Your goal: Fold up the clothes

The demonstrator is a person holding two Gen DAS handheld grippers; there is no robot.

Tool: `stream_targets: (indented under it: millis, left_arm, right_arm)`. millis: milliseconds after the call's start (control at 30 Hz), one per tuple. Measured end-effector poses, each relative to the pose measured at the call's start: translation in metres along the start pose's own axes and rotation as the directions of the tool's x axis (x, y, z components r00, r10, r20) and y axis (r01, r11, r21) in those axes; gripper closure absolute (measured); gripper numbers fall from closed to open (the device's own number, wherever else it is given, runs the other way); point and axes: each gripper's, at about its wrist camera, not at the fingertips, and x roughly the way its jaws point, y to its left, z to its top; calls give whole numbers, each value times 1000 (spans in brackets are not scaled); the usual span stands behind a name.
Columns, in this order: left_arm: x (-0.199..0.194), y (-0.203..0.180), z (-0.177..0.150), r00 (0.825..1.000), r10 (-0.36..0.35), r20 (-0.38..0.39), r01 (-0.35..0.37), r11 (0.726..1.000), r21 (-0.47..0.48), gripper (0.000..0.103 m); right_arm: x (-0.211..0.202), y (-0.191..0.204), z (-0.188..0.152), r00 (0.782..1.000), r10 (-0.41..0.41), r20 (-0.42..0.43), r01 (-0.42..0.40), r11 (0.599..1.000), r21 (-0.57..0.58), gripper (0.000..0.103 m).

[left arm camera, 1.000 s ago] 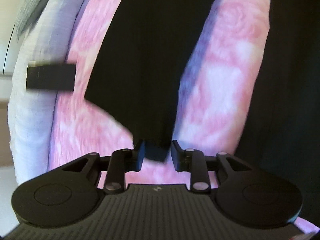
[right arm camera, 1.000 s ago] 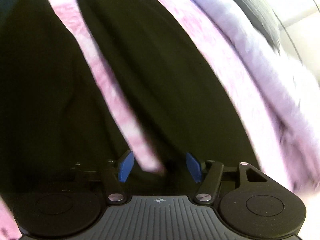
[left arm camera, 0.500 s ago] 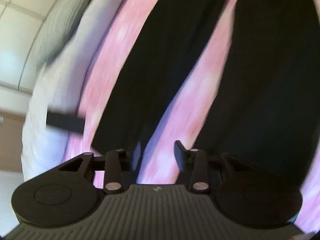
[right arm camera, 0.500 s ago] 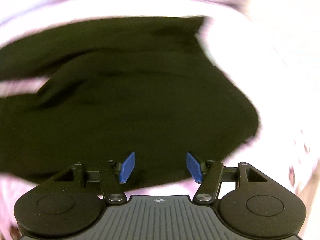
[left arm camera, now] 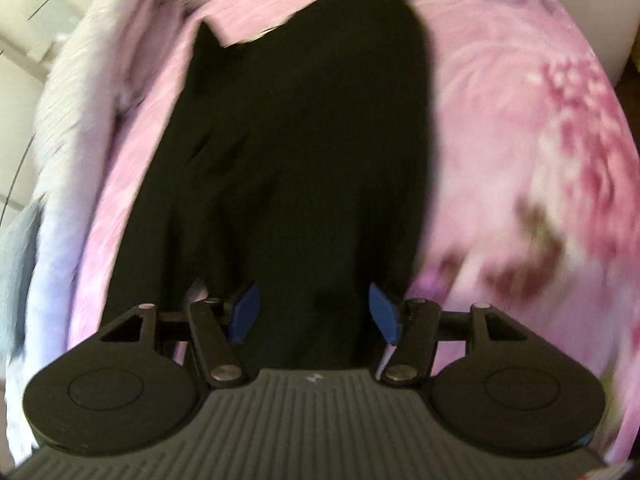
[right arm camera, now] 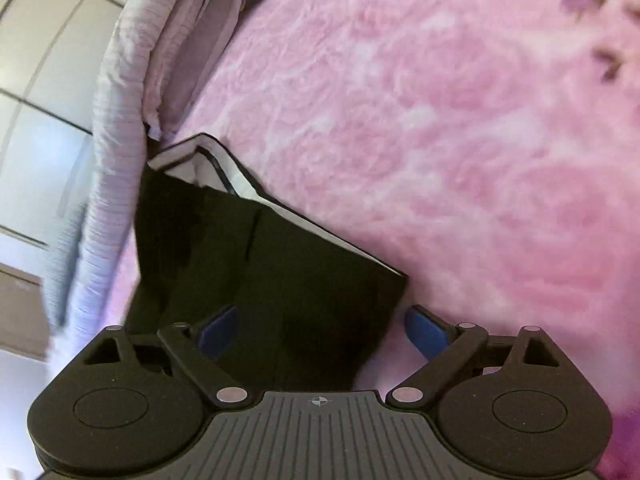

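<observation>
On the pink bed cover (left arm camera: 520,140) your black garment (left arm camera: 304,140) lies long, its axis running straight away from the left gripper (left arm camera: 314,312) — near end between its wide-open, empty jaws. Right gripper (right arm camera: 320,330) also gapes empty over a folded corner showing white lining — both equally close; cloth looks rumpled, partly doubled.

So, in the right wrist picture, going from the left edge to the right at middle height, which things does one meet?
White cabinet doors → folded pale lilac bedding → black garment → pink floral blanket.
</observation>
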Motion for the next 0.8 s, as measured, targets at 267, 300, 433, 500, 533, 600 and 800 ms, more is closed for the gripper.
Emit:
stream_targets:
  millis: [267,300,433,500,533,600,800]
  left_arm:
    - [46,-12,37,1000,-25,-12,25,999,43,49]
    - [43,-12,38,999,-37,-11,37,998,42,53]
    - [34,-15,41,996,-84,-8,84,996,41,95]
    - [30,-16,42,994,-108,-6,108,993,40,96]
    - [28,-16,43,993,-119,-6,119,992,40,96]
    - [23,-17,44,990,-143,-4,143,989,40,96]
    - [9,0,48,986,-167,17,168,985,-35,90]
  right_arm:
    - [11,-16,15,990,137,-42,-132,985,109,70]
    - [10,-19,18,990,130,-55,-123,985,120,74]
    - [-11,-21,33,990,94,-101,-82,990,115,89]
    - [-36,-20,40,992,73,-103,-66,995,78,92]
    - [-51,-21,42,993,65,-103,-60,997,58,93]
    - [-75,-25,45,994,42,-104,-39,999,32,93]
    - [-77,-41,51,987,-116,-113,105,990,-98,92]
